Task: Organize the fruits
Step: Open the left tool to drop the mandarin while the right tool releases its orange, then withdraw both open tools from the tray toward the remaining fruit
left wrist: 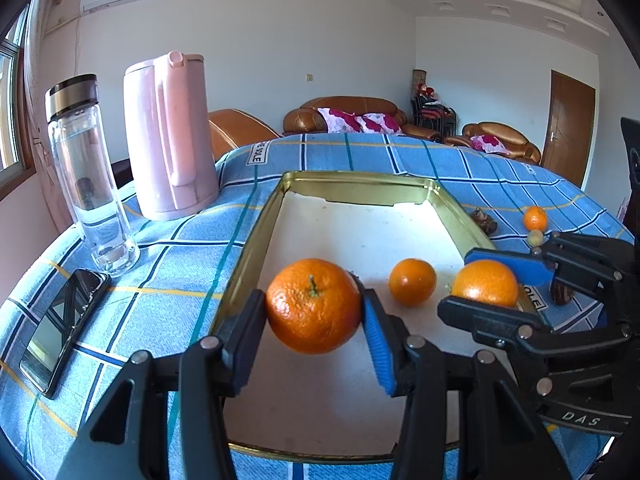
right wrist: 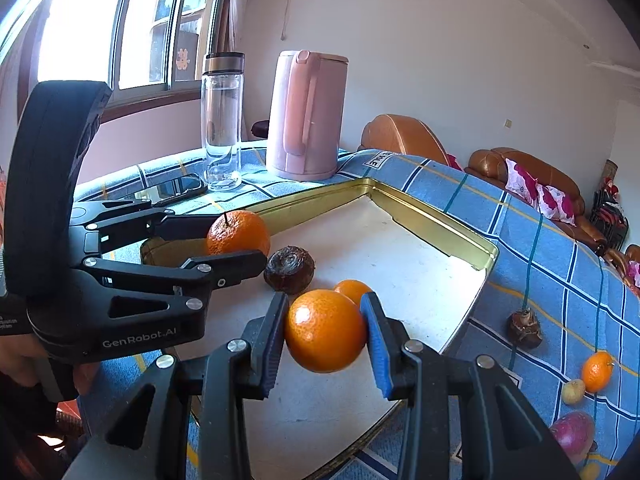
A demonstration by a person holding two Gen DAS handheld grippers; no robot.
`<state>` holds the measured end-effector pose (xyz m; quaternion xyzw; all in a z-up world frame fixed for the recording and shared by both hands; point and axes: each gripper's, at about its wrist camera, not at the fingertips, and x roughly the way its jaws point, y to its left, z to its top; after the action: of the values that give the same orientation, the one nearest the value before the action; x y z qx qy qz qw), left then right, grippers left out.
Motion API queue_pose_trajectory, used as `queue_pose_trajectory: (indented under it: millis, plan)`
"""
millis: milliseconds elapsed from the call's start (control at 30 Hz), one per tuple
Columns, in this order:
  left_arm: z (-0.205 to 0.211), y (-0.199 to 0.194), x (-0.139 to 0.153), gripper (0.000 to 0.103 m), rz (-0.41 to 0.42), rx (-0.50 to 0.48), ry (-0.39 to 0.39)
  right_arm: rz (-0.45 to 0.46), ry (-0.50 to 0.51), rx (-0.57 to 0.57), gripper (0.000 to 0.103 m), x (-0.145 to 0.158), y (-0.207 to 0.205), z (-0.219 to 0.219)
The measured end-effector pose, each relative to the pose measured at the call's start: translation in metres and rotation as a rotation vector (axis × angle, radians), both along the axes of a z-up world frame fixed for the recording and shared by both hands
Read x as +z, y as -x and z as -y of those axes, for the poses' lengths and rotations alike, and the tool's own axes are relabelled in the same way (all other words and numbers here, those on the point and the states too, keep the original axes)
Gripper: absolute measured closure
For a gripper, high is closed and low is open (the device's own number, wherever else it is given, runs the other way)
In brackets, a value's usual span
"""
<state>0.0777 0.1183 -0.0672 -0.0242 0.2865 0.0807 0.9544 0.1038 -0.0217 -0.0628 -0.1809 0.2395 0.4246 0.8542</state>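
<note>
My left gripper (left wrist: 314,312) is shut on a large stemmed orange (left wrist: 314,306) and holds it over the near left part of a gold-rimmed tray (left wrist: 256,224). It also shows in the right wrist view (right wrist: 236,242) with that orange (right wrist: 238,234). My right gripper (right wrist: 325,330) is shut on a smooth orange (right wrist: 325,330) above the tray (right wrist: 440,216); in the left wrist view the right gripper (left wrist: 486,282) holds it (left wrist: 485,282) at the tray's right rim. A small orange (left wrist: 412,281) and a dark brown fruit (right wrist: 289,269) lie in the tray.
A pink kettle (left wrist: 170,136), a glass bottle (left wrist: 86,172) and a phone (left wrist: 60,328) stand left of the tray. On the blue checked cloth to the right lie a small orange (right wrist: 597,371), a brown bulb-like fruit (right wrist: 524,328), a yellowish fruit (right wrist: 573,392) and a red apple (right wrist: 572,434).
</note>
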Motion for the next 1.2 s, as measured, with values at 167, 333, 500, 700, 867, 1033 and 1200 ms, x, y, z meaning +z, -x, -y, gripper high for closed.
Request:
queue_pose_trajectory:
  millis: [167,333,500,700,867,1033,1200]
  plan:
    - [-0.002,-0.002,-0.002,0.053,-0.014,-0.006,0.009,-0.025,0.023,0.000,0.064,-0.004,-0.003,-0.004]
    - [0.000,-0.005,-0.004,0.053,-0.036,-0.012,0.010,-0.039,0.040,0.003,0.064,-0.006,-0.004,-0.006]
    - [-0.002,-0.007,-0.005,0.053,-0.051,-0.016,0.020,-0.062,0.074,0.005,0.064,-0.011,-0.008,-0.012]
    - [-0.003,-0.008,-0.006,0.053,-0.060,-0.014,0.022,-0.081,0.083,0.005,0.064,-0.012,-0.010,-0.012]
    - [-0.001,-0.006,-0.005,0.049,-0.046,0.003,-0.002,-0.095,0.086,-0.003,0.063,-0.013,-0.012,-0.012]
    - [0.000,0.000,-0.001,0.034,-0.010,0.023,-0.014,-0.067,0.036,-0.028,0.040,-0.006,-0.010,-0.003]
    - [0.006,0.008,0.006,0.034,0.045,0.024,0.013,-0.022,-0.050,-0.083,0.037,0.005,-0.007,0.015]
